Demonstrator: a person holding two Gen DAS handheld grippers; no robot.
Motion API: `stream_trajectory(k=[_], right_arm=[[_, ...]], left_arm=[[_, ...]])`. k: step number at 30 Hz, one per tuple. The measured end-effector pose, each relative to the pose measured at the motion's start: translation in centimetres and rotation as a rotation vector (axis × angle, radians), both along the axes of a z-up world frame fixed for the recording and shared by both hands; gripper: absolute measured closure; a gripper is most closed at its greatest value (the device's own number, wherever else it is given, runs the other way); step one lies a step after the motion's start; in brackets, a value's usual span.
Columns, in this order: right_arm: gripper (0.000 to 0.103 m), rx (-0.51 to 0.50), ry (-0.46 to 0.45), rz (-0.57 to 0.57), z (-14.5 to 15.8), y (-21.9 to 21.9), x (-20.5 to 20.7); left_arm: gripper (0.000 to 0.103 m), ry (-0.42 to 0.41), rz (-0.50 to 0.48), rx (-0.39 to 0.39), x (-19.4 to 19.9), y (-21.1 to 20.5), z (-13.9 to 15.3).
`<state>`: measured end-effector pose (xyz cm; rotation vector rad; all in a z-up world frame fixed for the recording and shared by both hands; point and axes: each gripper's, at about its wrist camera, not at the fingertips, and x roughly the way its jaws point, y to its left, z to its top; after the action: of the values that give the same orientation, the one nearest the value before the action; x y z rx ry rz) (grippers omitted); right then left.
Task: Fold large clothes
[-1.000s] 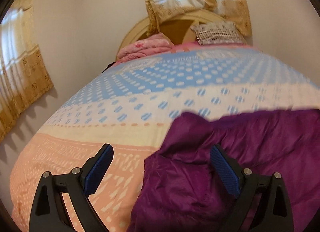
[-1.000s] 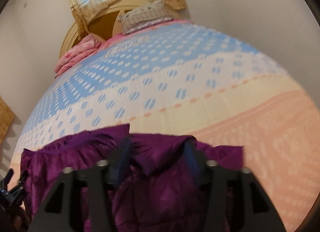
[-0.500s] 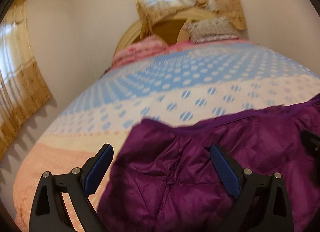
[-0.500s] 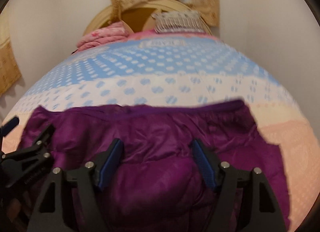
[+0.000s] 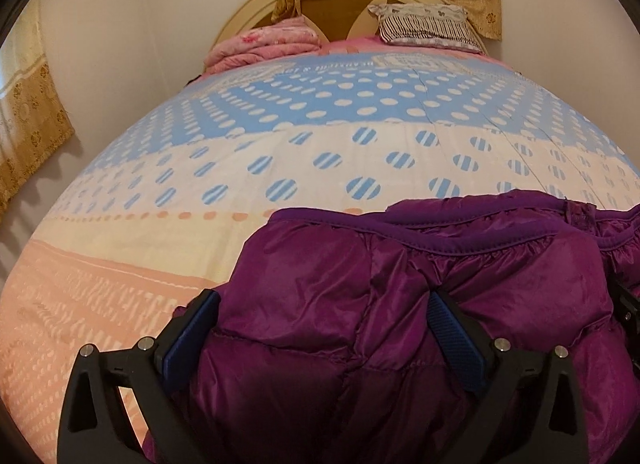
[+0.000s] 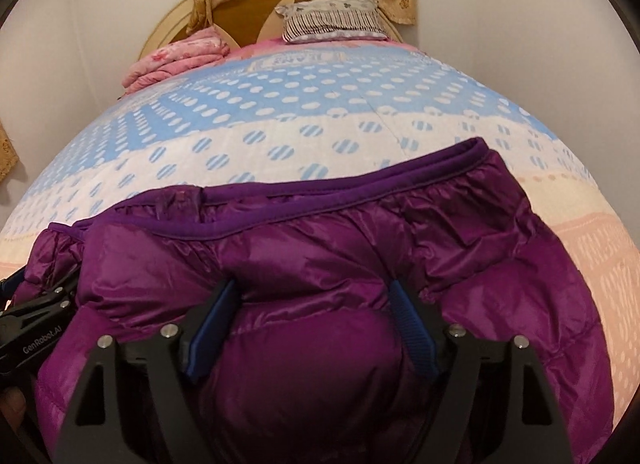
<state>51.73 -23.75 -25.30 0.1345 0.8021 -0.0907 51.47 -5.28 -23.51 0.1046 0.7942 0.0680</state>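
Because the jacket (image 6: 360,264) is bulky and slippery, it lies spread across the near end of the bed (image 5: 280,152), where the flat quilt gives room to fold it, its dark trimmed hem turned toward the headboard (image 5: 256,12). The left gripper (image 5: 324,328) straddles the jacket's left part near the bed's left edge, jaws wide, a puffed quilted panel bulging between the blue pads (image 5: 452,328); whether the pads press on it I cannot tell. The right gripper (image 6: 312,316) sits over the jacket's middle toward the right, its jaws opening, a swell of padding rising between them, and the pads seem only to flank it. Both point down at a slant, which suits pressing or gathering a thick layer rather than pinching a thin edge. A folded pink blanket (image 5: 264,48) and a striped pillow (image 5: 424,24) lie at the far end, clear of the work. In the right view the left gripper's (image 6: 36,324) body reads "GenRobot.AI". A printed line runs across the quilt near the head end, too small and turned to read.
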Motion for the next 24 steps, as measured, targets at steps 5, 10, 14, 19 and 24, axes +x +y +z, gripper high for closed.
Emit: stream_trajectory(k=[5, 10, 14, 19, 24], right_arm=[[0.021, 0.001, 0.023, -0.009, -0.4, -0.2, 0.0], [0.02, -0.012, 0.047, -0.012, -0.7, -0.1, 0.3], [0.018, -0.024, 0.065, -0.013, -0.9, 0.1, 0.5], [0.017, -0.034, 0.08, -0.013, -1.1, 0.2, 0.7], [0.016, -0.04, 0.088, -0.011, -1.1, 0.2, 0.9]], left_arm=[[0.001, 0.019, -0.004, 0.008, 0.2, -0.1, -0.4], [0.001, 0.045, -0.002, 0.011, 0.5, 0.0, -0.7], [0.001, 0.051, -0.002, 0.026, 0.6, -0.1, -0.9], [0.001, 0.055, -0.001, 0.027, 0.7, -0.1, -0.9], [0.001, 0.061, -0.001, 0.03, 0.7, -0.1, -0.9]])
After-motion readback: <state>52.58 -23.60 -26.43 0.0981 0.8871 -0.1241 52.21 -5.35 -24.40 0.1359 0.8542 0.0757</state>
